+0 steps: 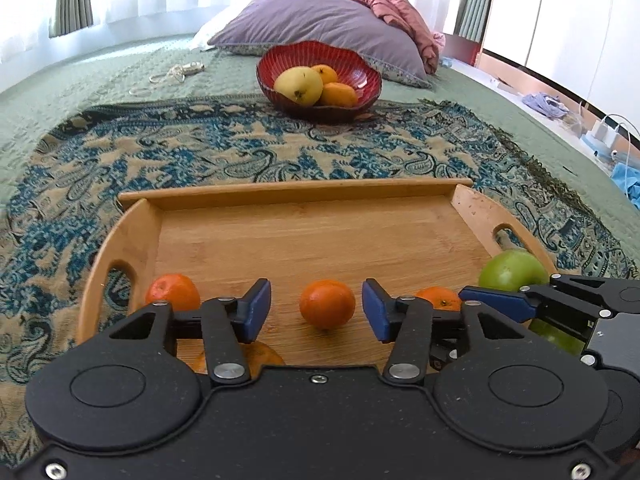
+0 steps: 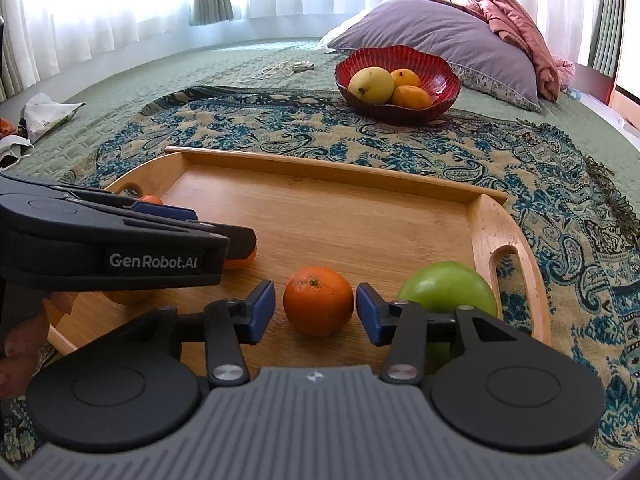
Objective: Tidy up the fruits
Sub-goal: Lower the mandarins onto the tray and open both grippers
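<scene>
A wooden tray lies on a patterned cloth on the bed. It holds several oranges and a green apple. My left gripper is open, its blue pads either side of one orange. My right gripper is open around another orange, with the apple just right of it. The right gripper also shows at the right of the left wrist view. A red bowl beyond the tray holds a yellow fruit and two oranges.
A purple pillow and pink bedding lie behind the bowl. A cord with a small device lies on the green bedspread. Papers sit at the bed's left edge. Clutter lies off the bed's right side.
</scene>
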A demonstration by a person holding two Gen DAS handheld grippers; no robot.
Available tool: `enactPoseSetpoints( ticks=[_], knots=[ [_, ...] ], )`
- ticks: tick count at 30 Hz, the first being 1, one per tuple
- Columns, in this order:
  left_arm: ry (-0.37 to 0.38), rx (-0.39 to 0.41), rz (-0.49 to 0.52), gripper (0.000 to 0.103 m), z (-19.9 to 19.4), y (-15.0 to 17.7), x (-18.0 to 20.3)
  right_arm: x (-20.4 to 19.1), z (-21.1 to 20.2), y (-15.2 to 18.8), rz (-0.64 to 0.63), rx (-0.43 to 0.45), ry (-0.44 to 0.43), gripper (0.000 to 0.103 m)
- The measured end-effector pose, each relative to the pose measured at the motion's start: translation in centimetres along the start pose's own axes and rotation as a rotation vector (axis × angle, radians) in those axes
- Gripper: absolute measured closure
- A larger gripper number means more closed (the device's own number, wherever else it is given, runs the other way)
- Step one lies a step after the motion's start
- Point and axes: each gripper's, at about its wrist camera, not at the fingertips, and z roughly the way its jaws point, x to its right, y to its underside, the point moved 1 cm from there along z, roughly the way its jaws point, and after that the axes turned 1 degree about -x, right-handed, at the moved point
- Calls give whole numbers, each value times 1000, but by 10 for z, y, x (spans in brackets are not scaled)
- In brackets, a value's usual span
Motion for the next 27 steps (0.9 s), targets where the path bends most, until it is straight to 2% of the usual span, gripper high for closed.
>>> enactPoseSetpoints(
  ticks=[6, 9, 16, 19, 27],
  knots=[
    [-8, 39, 13, 42, -20, 5, 2, -3, -12, 2, -29, 27, 14, 30],
    [-20, 71, 29, 30, -32, 9, 4, -3, -19, 5, -42, 45, 15, 28],
    [-33, 117, 69, 28, -59, 26, 13, -9, -44, 16, -97, 104, 30, 19],
    [-41, 148, 89, 16, -72, 36, 18, -12, -54, 20, -124, 132, 37, 15],
    [-44, 173, 111, 10, -94, 58, 25, -18, -73, 37, -159, 178, 35, 12]
  ],
)
